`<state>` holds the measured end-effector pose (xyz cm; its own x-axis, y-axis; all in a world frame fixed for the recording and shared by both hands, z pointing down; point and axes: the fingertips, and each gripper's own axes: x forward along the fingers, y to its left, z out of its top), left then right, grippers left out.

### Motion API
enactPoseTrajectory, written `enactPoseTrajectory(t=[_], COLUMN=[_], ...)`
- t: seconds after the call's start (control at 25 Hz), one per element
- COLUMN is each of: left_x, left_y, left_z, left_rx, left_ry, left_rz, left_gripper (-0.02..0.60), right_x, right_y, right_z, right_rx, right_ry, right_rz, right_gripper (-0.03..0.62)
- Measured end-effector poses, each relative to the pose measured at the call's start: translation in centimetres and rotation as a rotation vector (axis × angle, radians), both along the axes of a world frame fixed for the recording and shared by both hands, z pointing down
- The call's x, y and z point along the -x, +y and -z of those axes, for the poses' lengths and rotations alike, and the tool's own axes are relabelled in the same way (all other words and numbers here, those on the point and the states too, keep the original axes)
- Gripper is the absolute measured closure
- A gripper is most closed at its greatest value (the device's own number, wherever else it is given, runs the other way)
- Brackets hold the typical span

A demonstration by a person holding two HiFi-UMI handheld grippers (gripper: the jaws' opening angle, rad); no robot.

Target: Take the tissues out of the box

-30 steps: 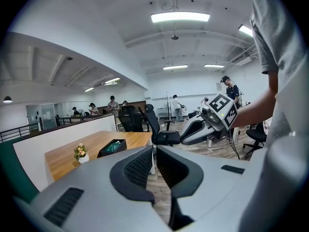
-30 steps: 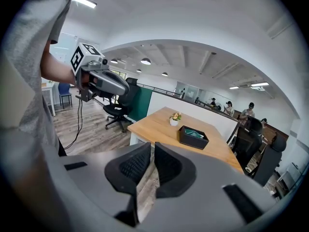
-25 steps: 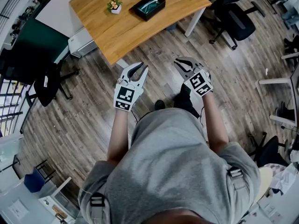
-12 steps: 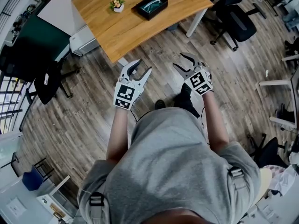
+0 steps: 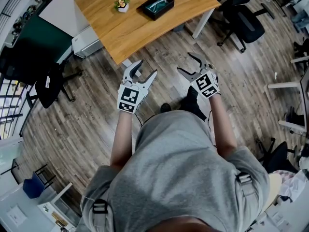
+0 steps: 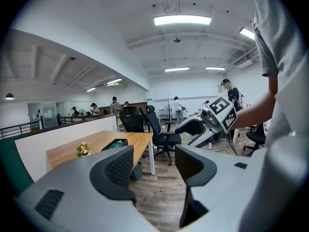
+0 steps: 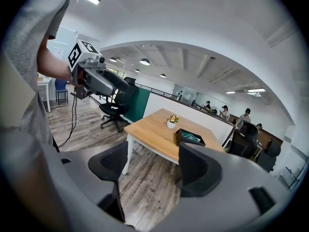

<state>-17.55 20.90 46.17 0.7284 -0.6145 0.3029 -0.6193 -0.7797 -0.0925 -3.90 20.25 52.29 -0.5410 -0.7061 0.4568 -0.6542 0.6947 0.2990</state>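
Person stands on the wood plank floor [image 5: 77,129], back from the wooden table [image 5: 120,33]. Left gripper [image 5: 147,68] and right gripper [image 5: 185,62] are both held out in front over the floor. Their jaws have just been opening and now stand wide apart, with nothing between them (only floor and table show through the gaps). The black tissue box [image 5: 156,6] sits on the table, well apart from both grippers and near a small flower pot [image 5: 120,5]. Something teal shows in its open top.

Grey-brown plank floor [image 5: 72,129] spreads around a wooden table [image 5: 125,33] at twelve o'clock. Black office chairs [image 5: 246,21] stand at two o'clock, a dark green partition [image 5: 36,42] at ten. Strip lights [image 6: 182,20] glow on the white ceiling [image 6: 96,28].
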Motion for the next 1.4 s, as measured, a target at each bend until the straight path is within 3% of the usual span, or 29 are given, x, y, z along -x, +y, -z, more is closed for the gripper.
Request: enactPoseTrajectory(t=[0.52, 1.4], left_x=[0.8, -2.3], left_y=[-0.5, -9.4], left_z=[-0.4, -1.3], left_rx=[0.019, 0.057], left_ry=[0.015, -0.026], left_rz=[0.037, 0.052], left_gripper=[0.311, 0.311], right_x=[-0.2, -2.6], right_y=[0.2, -9.4], right_z=[-0.9, -1.6], right_rx=[0.019, 0.047], right_ry=[0.001, -0.061], right_rz=[-0.015, -0.001], right_gripper=[0.253, 0.255])
